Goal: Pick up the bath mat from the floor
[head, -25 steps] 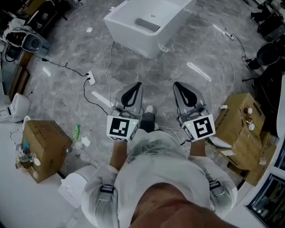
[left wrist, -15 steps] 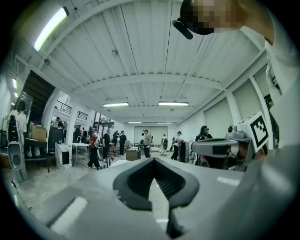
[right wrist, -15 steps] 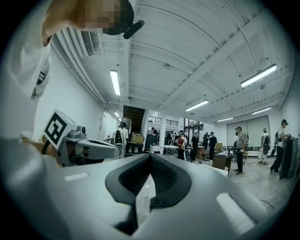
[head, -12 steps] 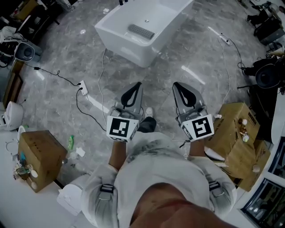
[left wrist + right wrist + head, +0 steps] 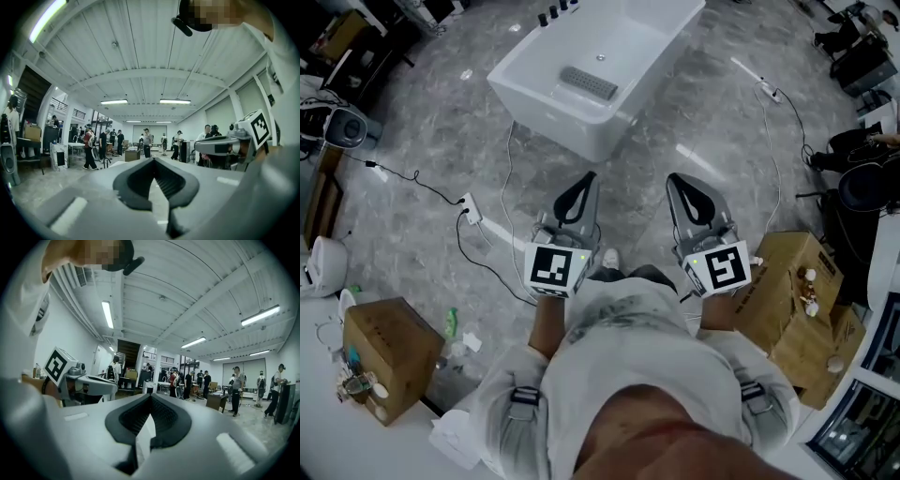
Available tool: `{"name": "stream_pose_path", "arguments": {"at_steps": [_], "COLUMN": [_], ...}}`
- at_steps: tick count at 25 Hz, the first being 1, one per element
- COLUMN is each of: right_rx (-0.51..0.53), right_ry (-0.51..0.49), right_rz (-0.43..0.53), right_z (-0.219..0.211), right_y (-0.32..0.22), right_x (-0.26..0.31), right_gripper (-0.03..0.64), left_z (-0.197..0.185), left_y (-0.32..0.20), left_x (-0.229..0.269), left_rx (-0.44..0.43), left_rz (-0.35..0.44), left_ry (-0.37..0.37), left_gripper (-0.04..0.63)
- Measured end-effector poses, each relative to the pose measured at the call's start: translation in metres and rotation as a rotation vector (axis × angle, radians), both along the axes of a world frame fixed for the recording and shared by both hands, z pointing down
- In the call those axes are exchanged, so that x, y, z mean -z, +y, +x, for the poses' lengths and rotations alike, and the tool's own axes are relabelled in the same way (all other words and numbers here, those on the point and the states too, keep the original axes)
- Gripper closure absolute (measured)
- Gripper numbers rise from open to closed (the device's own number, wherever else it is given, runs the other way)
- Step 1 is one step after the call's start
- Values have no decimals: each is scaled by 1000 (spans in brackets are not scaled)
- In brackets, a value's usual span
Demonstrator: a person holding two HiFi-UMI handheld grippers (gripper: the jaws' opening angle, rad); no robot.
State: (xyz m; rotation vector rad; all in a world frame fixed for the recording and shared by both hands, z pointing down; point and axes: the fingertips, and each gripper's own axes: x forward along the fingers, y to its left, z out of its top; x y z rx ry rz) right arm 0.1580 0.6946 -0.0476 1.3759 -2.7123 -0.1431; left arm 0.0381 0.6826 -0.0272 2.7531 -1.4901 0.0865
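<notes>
approach lane to tub open; both grippers closed and empty

grey marble floor (image 5: 422, 131) fills most of the head view. at the far left edge stand a white fixture (image 5: 319, 267) and a cardboard box (image 5: 380, 347) with litter beside it, both well off the walking line. a power strip (image 5: 469, 202) and its cables trail over the floor between that box and the person's feet. at centre top a white bathtub (image 5: 546, 111) stands free, with bare floor along its near side. a grey ribbed pad (image 5: 588, 82) lies in its basin. bath mat: not identified on the floor in any view, and whether that pad is it cannot be told. the left gripper (image 5: 587, 178) is held level, jaws together, nothing between them. the right gripper (image 5: 675, 180) is alongside and apart from it, jaws likewise together and empty. at the right edge, cardboard boxes (image 5: 787, 277) sit near the person's right arm, with black equipment (image 5: 862, 183) beyond.

against one second ago: more of the tub basin shows and the tub sits further left. the power strip, the left box and the right boxes lie lower in view. both grippers hold the same spot in view, jaws unchanged.
</notes>
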Motion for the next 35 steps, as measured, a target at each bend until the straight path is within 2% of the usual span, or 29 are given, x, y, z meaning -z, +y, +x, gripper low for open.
{"name": "stream_pose_path", "arguments": {"at_steps": [8, 14, 21, 27, 35], "right_rx": [14, 72, 183, 280, 362], "right_ry": [26, 12, 12, 3, -26], "right_rz": [-44, -57, -50, -63, -97], "right_z": [21, 48, 87, 113, 104], "right_y": [-68, -144, -240, -298, -353], "right_x": [-17, -30, -21, -23, -47], "right_gripper": [615, 615, 615, 615, 615], "left_z": [23, 47, 86, 114, 104], "left_y": [-69, -138, -225, -273, -313], "left_x": [-11, -27, -14, -14, -32], "left_rx": [9, 81, 185, 270, 365], "left_rz": [-36, -63, -53, -56, -90], "left_ry": [17, -9, -4, -25, -49], "left_gripper": [592, 592, 592, 592, 592]}}
